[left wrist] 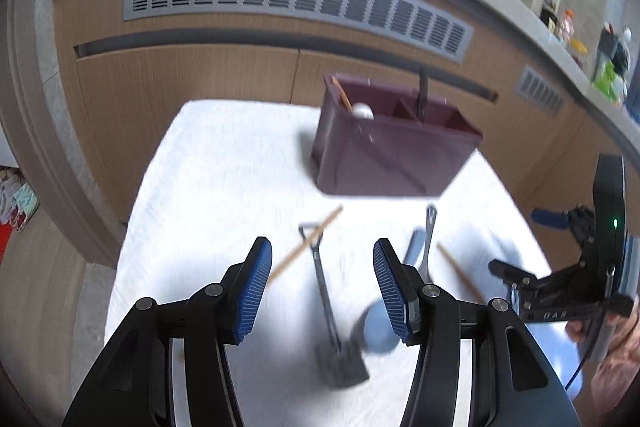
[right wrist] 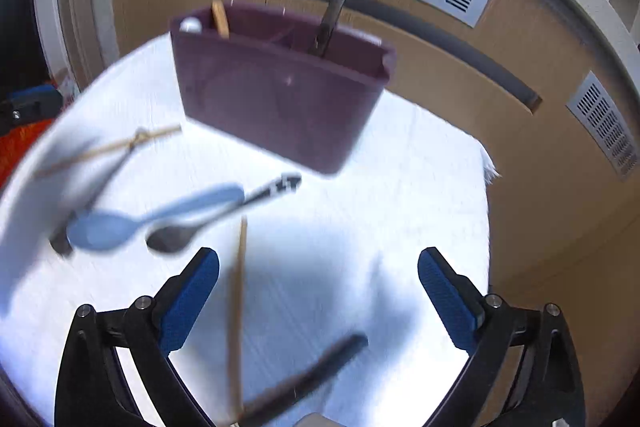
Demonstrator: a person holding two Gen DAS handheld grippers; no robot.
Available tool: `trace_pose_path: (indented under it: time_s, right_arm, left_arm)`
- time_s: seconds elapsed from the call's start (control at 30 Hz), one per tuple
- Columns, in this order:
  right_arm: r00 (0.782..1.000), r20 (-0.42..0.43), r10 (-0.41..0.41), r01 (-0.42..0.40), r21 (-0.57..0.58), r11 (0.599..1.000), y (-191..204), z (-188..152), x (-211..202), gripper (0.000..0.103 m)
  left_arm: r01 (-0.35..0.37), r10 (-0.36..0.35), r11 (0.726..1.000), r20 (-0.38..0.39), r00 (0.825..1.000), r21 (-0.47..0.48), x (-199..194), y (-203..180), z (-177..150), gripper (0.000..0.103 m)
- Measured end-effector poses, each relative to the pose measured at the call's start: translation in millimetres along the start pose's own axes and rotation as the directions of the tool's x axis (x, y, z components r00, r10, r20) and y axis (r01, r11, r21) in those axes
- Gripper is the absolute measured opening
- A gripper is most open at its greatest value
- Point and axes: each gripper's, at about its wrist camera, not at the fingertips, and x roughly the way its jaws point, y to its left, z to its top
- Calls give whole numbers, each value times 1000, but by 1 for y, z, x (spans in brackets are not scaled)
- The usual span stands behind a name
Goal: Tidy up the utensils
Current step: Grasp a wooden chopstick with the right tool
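Left gripper (left wrist: 322,289) released, empty; right gripper (right wrist: 319,301) released, empty. Maroon utensil box (left wrist: 394,155) at 12 o'clock. Right gripper body reads "DAS", partly unclear.

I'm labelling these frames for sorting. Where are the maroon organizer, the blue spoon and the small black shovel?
maroon organizer (left wrist: 392,159), left wrist view, front wall.
blue spoon (right wrist: 105,230), right wrist view, bowl.
small black shovel (left wrist: 326,301), left wrist view, shaft.

Two wrist views, angled down over the white table (left wrist: 224,163), both facing the maroon organizer (left wrist: 392,155) near the cabinet.
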Motion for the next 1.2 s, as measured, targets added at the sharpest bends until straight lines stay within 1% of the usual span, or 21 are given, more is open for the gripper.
trace_pose_path:
  time_s: [0.1,0.13,0.2,0.27,0.3,0.33,0.37,0.4,0.43,0.47,0.53,0.63,0.7,0.77,0.8,0.9,0.93,0.97,1.03,1.13,1.2]
  right_arm:
    - [998,-35,-50,49,-29,998,8,-12,1,101]
    - [998,-24,-50,49,-27,998,10,-16,0,101]
    - [1000,4,2,-2,-13,1000,10,-22,-4,98]
    - [996,14,91,-91,14,996,9,-28,-6,85]
    - [989,18,145,-145,38,989,8,-30,-6,73]
    - [981,18,194,-195,60,979,6,-31,-5,66]
    - [975,13,220,-221,77,972,5,-31,-2,63]
    - [973,8,230,-230,84,970,7,-31,-1,58]
    - [972,3,235,-234,85,968,8,-31,2,50]
    - [972,-6,236,-235,84,968,10,-30,5,46]
    - [969,-21,244,-242,84,967,14,-29,9,31]
    - [963,-40,268,-263,98,960,17,-27,17,25]
    - [960,-52,276,-270,106,957,17,-28,21,25]
    - [962,-65,264,-258,99,961,19,-30,24,16]
    - [967,-64,248,-242,87,966,20,-30,23,7]
    - [968,-61,242,-235,94,967,18,-32,18,5]
    - [967,-54,247,-241,104,965,16,-33,15,5]
    - [966,-46,253,-247,115,962,13,-34,12,5]
    - [965,-32,259,-252,133,958,7,-36,8,5]
    - [966,-16,257,-252,143,957,1,-40,2,5]
    - [965,-13,260,-256,143,956,0,-41,0,5]
  left_arm:
    - [1,0,999,-27,1000,43,5,-4,-15,59]
    - [-3,5,999,-35,999,49,7,-4,-18,59]
    - [-6,9,999,-58,998,44,10,-1,-25,59]
    - [-2,4,1000,-77,997,27,12,2,-30,59]
    - [-3,5,1000,-83,997,20,13,4,-32,59]
    - [-6,8,1000,-87,996,18,13,4,-32,59]
    - [-9,11,1000,-90,996,19,13,4,-34,59]
    - [-11,13,1000,-92,996,21,13,4,-36,59]
    - [-12,14,1000,-93,996,22,13,4,-36,59]
    - [-10,13,1000,-95,995,24,13,3,-37,59]
    - [-4,8,999,-97,995,32,13,1,-37,59]
    - [4,1,999,-96,995,45,13,-3,-37,59]
    - [7,-2,999,-93,996,51,13,-5,-36,59]
    - [16,-11,998,-97,995,58,15,-9,-34,59]
    - [25,-18,997,-102,995,67,17,-13,-33,59]
    - [52,-41,994,-109,993,100,20,-26,-28,58]
    - [55,-45,993,-102,994,105,20,-29,-26,55]
    - [58,-47,993,-104,993,105,21,-31,-25,52]
    - [69,-57,992,-120,991,103,25,-32,-23,35]
    - [72,-59,992,-130,990,103,31,-31,-17,26]
    - [99,-76,986,-164,984,132,40,-37,-9,25]
